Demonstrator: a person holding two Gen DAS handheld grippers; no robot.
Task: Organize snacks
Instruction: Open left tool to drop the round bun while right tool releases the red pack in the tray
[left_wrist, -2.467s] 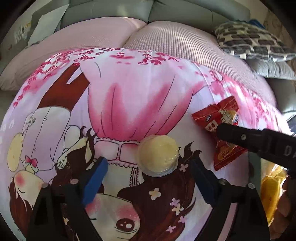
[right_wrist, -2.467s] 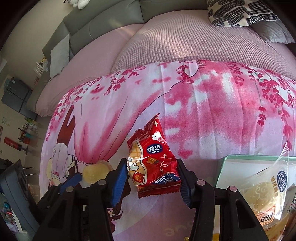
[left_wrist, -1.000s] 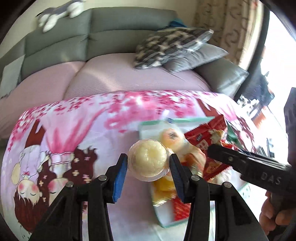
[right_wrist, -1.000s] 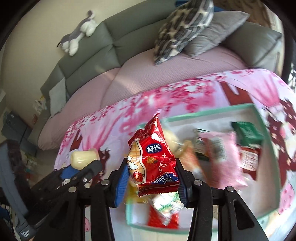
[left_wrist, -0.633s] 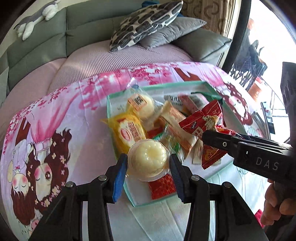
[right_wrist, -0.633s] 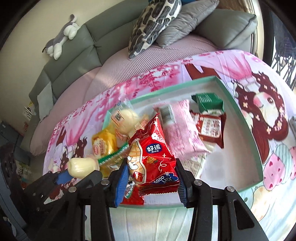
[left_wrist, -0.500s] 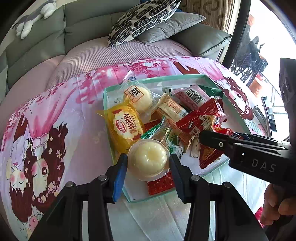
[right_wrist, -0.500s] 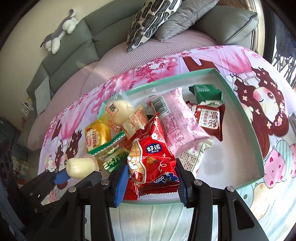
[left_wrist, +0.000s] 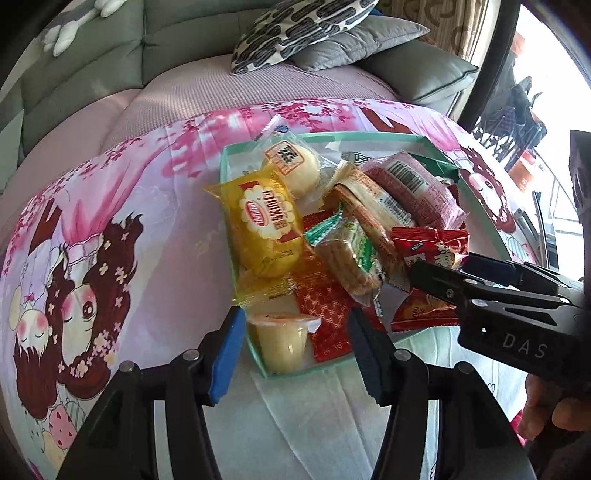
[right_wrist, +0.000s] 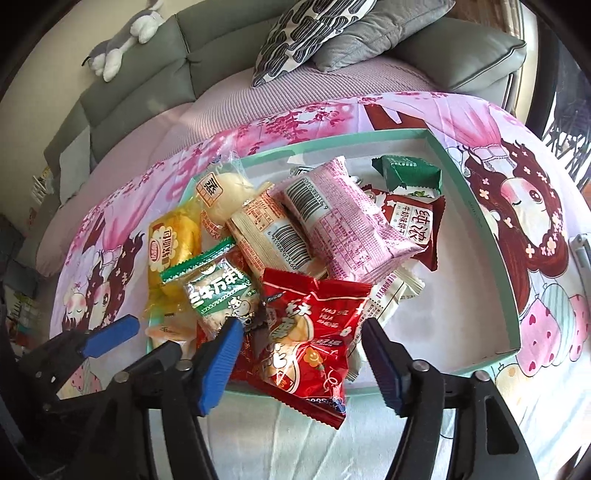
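The snacks lie heaped in the mint-green tray (right_wrist: 476, 206) on your cartoon-print pink cloth (right_wrist: 535, 229), a grey sofa (right_wrist: 147, 66) behind. Your right gripper (right_wrist: 301, 363) reads "DAS"; its fingers are spreading around the red packet (right_wrist: 310, 332) marked "HAO"; your left gripper's (left_wrist: 295, 358) fingers are spreading beside the pale jelly cup (left_wrist: 282, 341) at the tray's near corner.

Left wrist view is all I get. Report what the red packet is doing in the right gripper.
Observer: The right gripper has its jaws opening. The red packet sits between them, both pads clear of it.
Operator: Tell me where it lies.
Observer: Its lower end crosses the near rim of the tray.
Operator: Name free space.
Observer: The tray is bare on its right side, nearer than the green packet.
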